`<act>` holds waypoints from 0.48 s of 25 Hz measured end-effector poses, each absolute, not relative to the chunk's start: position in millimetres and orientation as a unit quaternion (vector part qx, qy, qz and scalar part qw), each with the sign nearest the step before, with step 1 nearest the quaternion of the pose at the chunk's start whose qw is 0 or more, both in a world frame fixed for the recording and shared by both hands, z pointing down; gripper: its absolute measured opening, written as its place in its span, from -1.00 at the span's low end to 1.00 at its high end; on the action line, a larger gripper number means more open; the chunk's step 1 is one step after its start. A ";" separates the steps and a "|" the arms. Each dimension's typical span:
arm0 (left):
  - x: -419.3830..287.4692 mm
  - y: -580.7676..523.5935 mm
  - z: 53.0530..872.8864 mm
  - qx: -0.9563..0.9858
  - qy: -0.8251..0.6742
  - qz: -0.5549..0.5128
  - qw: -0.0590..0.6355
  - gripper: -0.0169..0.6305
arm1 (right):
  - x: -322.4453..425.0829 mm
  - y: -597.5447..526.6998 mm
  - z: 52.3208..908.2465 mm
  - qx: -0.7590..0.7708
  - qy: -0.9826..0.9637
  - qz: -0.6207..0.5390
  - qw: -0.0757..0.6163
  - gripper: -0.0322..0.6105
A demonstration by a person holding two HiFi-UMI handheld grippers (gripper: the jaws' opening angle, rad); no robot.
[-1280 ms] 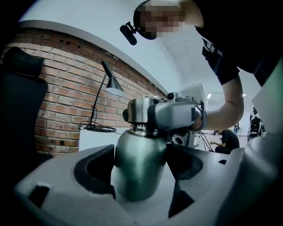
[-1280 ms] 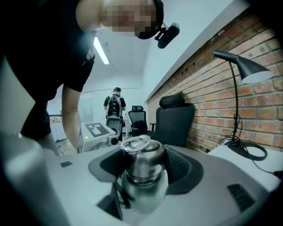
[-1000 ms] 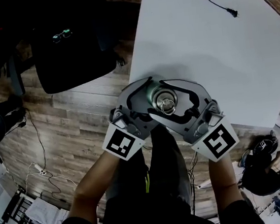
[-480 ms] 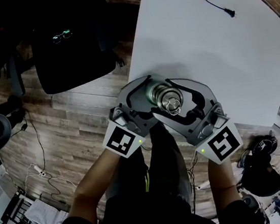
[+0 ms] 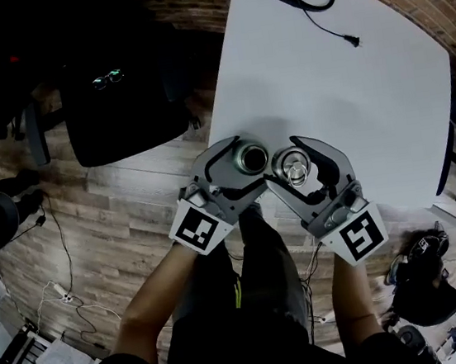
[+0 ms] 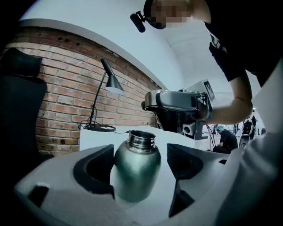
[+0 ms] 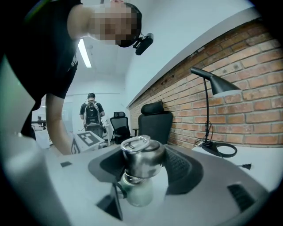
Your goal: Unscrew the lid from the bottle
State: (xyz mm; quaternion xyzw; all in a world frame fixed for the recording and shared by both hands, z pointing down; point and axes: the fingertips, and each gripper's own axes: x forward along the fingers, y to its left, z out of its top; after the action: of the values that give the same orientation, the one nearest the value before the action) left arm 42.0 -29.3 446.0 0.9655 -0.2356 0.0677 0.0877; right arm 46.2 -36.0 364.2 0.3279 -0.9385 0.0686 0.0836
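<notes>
1. Two hand-held tools meet at the near corner of a white counter (image 5: 350,94). I see them from above, with bare forearms reaching in below.
2. My left tool (image 5: 250,161) is closed round a dull grey-green metal bottle (image 6: 135,170). The bottle stands upright between the jaws, pressed against one pad. Its threaded steel mouth is bare and open.
3. My right tool (image 5: 296,170) is clamped on the lid (image 7: 141,154). It is a shiny steel cap with a wire ring lying on top and a pale plug showing underneath.
4. Lid and bottle are apart. In the head view they sit just beside each other, with the lid to the right of the open mouth and at about the same level.
5. I judge the unscrewing done, since no thread is engaged any more. At most, what is left is to set both parts down and let go, which the task itself does not ask for.
6. I cannot tell whether the bottle's base rests on the counter or hangs at its edge, because the jaws hide the base.
7. A black desk lamp (image 6: 108,81) with a ring base and trailing cable stands at the far end of the counter, by a brick wall (image 6: 57,97). A black office chair (image 5: 116,92) stands on the wooden floor to the left. Both are well apart from the tools.
</notes>
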 end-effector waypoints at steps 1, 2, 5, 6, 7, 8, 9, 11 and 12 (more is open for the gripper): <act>41.7 -27.5 443.0 0.966 -0.235 0.070 0.087 0.15 | 50.1 -35.3 360.1 0.335 -0.936 0.069 0.082 -0.07; 41.3 -25.2 439.4 0.966 -0.233 0.071 0.086 0.15 | 53.9 -34.2 355.3 0.342 -0.934 0.069 0.081 -0.07; 41.0 -17.6 425.3 0.967 -0.231 0.072 0.084 0.15 | 66.1 -31.0 339.4 0.365 -0.926 0.068 0.073 -0.07; 41.1 -15.2 420.6 0.967 -0.230 0.071 0.084 0.15 | 70.4 -30.2 334.4 0.373 -0.923 0.068 0.070 -0.07; 41.2 -12.7 416.1 0.967 -0.230 0.070 0.085 0.15 | 74.5 -29.3 329.5 0.379 -0.920 0.067 0.068 -0.07; 41.1 -10.2 411.5 0.967 -0.229 0.069 0.086 0.15 | 78.3 -28.5 324.5 0.386 -0.918 0.066 0.065 -0.07; 41.0 -7.4 406.8 0.967 -0.229 0.067 0.087 0.15 | 81.6 -27.9 318.7 0.392 -0.916 0.063 0.060 -0.07; 41.0 -1.2 396.2 0.967 -0.228 0.063 0.090 0.15 | 88.1 -27.1 304.0 0.403 -0.913 0.055 0.046 -0.07; 41.2 1.9 390.1 0.968 -0.228 0.060 0.090 0.15 | 92.8 -26.2 298.1 0.410 -0.910 0.052 0.043 -0.07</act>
State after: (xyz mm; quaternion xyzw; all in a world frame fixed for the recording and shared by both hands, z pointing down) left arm 41.2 1.9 390.1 0.9676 -0.2281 0.0603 0.0902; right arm 92.8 -26.2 298.1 0.4102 -0.9095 0.0517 0.0427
